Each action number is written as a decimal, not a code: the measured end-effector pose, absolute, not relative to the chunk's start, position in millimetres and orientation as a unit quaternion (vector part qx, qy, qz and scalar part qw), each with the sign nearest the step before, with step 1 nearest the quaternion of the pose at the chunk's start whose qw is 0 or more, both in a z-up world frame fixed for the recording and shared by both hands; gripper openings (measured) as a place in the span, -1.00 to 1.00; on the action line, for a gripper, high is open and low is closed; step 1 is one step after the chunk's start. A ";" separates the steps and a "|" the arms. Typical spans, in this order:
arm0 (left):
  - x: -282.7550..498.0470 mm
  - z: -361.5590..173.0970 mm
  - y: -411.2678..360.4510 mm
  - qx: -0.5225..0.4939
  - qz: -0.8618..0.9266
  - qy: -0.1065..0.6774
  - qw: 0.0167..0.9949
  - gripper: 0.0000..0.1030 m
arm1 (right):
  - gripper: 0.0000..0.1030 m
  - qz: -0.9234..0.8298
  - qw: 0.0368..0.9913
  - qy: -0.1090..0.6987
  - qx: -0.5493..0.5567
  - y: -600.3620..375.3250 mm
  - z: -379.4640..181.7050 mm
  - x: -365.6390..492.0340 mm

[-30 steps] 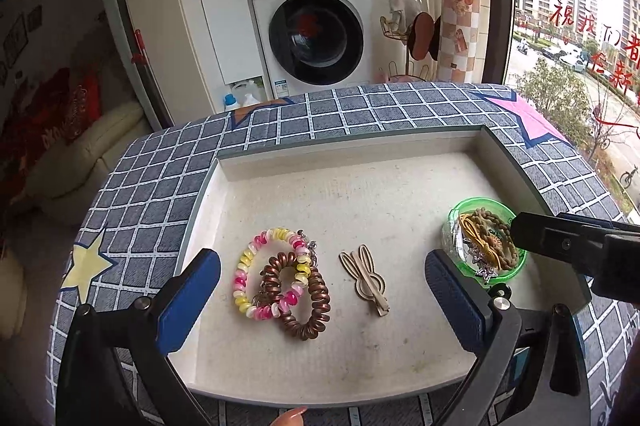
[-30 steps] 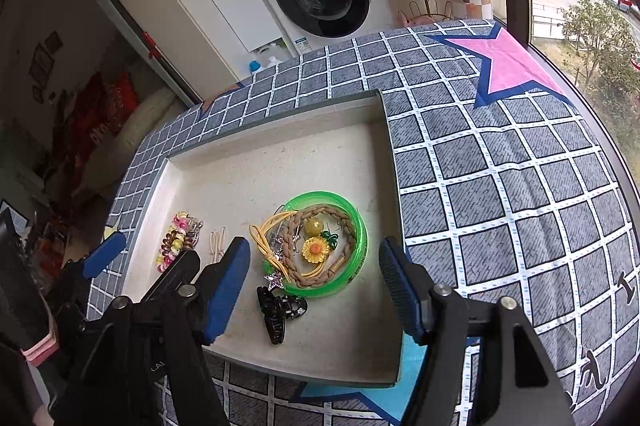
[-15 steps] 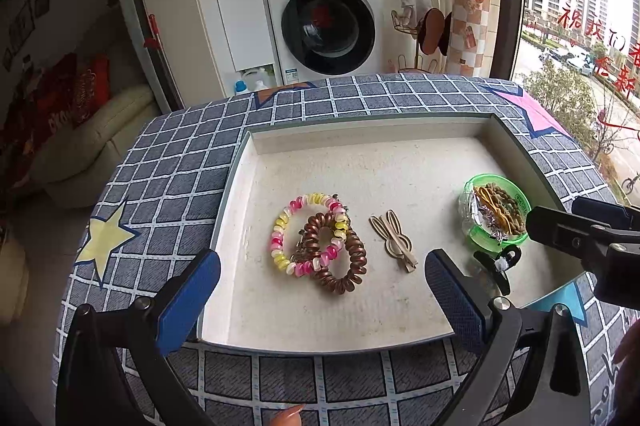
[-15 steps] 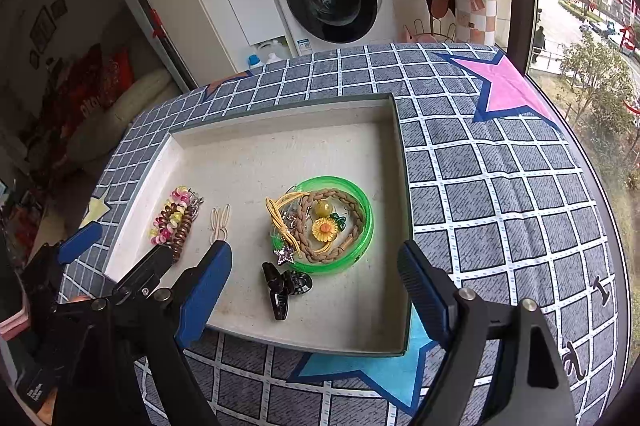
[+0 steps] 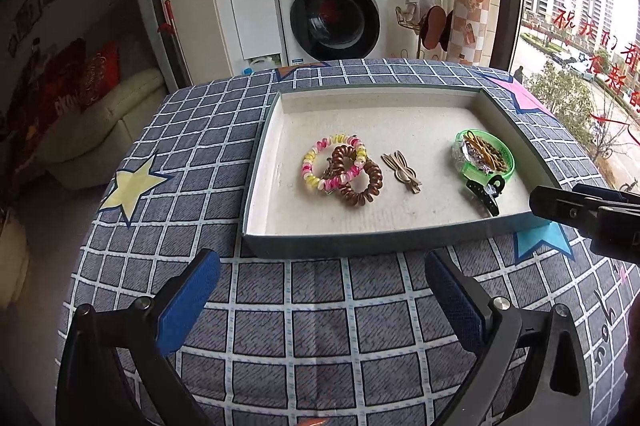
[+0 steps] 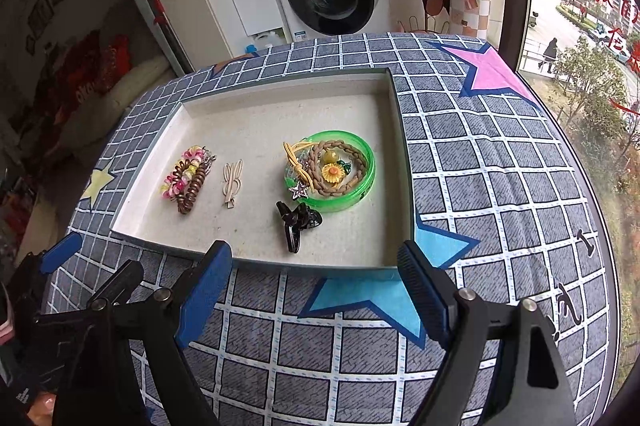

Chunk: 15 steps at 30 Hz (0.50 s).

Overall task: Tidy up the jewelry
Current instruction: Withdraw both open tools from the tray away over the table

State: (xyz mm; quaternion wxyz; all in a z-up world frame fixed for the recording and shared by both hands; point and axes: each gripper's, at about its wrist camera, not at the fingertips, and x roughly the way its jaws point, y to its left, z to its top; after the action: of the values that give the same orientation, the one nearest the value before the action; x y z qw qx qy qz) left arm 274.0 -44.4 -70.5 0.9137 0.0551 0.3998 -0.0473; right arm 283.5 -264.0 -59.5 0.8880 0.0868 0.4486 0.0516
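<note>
A shallow grey tray (image 5: 400,241) (image 6: 402,146) lies on the checked tablecloth. In it are a pink-yellow spiral hair tie (image 5: 316,166) (image 6: 180,174), a brown spiral hair tie (image 5: 362,182) (image 6: 194,186), a beige rabbit clip (image 5: 402,172) (image 6: 232,182), a black claw clip (image 5: 484,192) (image 6: 296,222) and a green round dish (image 5: 486,156) (image 6: 362,154) full of small accessories. My left gripper (image 5: 320,302) is open and empty, above the cloth in front of the tray. My right gripper (image 6: 316,294) is open and empty, near the tray's front edge.
The table is covered with a grey checked cloth (image 5: 300,326) with coloured stars. A washing machine (image 5: 332,10) stands behind the table. A sofa (image 5: 92,122) is at the left, a window (image 6: 580,6) at the right. The right gripper's arm (image 5: 584,212) shows in the left wrist view.
Both grippers have drawn back from over the tray towards me and now hover over the cloth in front of it. The items in the tray have not moved.
</note>
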 end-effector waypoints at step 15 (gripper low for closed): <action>192.2 -69.1 -30.5 0.041 -0.048 0.407 0.911 1.00 | 0.69 0.064 0.894 0.440 0.061 -242.7 -54.0 209.0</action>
State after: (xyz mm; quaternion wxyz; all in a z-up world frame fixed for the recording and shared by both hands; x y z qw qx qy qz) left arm 192.2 -30.5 -69.1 0.9111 0.0409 0.4073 -0.0477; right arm 209.0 -242.7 -54.0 0.8938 0.0613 0.4397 0.0637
